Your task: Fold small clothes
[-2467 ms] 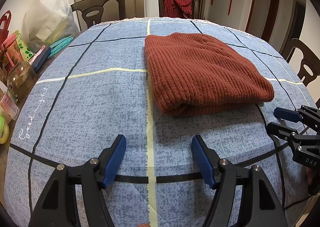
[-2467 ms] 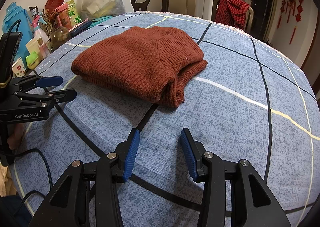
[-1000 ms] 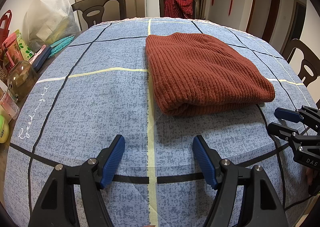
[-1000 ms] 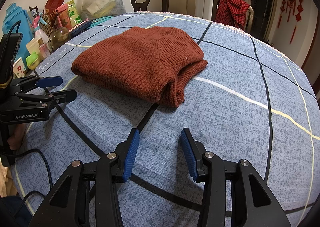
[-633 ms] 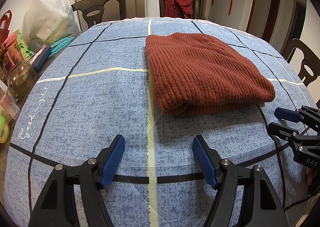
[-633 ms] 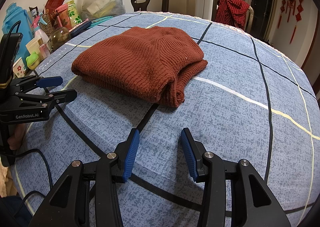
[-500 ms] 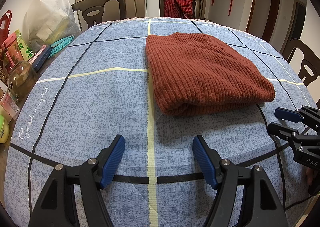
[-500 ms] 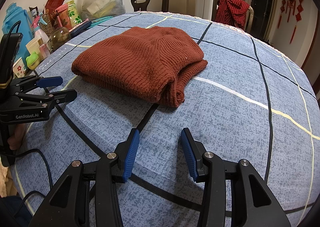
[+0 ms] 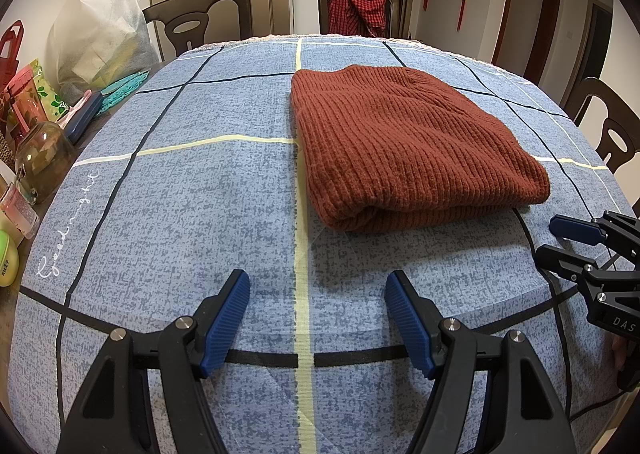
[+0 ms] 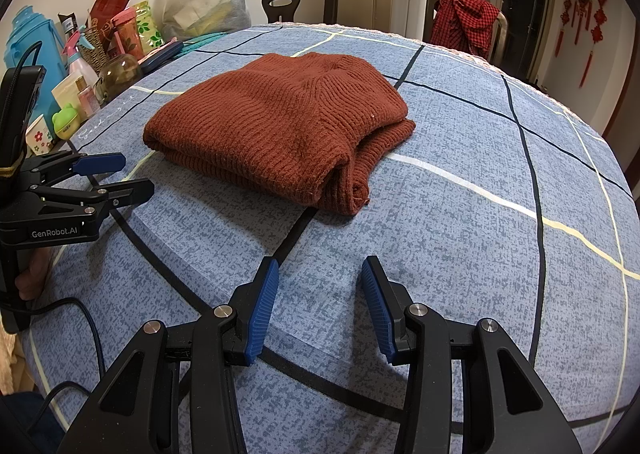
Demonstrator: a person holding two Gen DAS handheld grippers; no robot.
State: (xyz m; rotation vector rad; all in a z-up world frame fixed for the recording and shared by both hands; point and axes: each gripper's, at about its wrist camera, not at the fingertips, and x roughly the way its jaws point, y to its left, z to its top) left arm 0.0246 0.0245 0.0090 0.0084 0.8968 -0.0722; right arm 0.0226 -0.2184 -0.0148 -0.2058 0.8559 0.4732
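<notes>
Nearest the left wrist camera, the left gripper [image 9: 318, 286] hovers low over the blue speckled tablecloth with black and pale yellow grid lines [image 9: 180, 214], its blue ribbed pads spread wide with nothing between them. The right gripper [image 10: 318, 274] sits likewise above the cloth, jaws well parted and empty. Beyond both, apart from either, lies the folded rust-brown ribbed knit sweater [image 9: 404, 142], flat on the cloth near the table's middle, its rolled fold edge facing the grippers. Along the left edge stand a brown glass jar [image 9: 42, 158] and a white plastic bag [image 9: 104, 30]. At the far side, a red checked garment [image 9: 358, 2] hangs over a dark wooden chair [image 9: 200, 14]
</notes>
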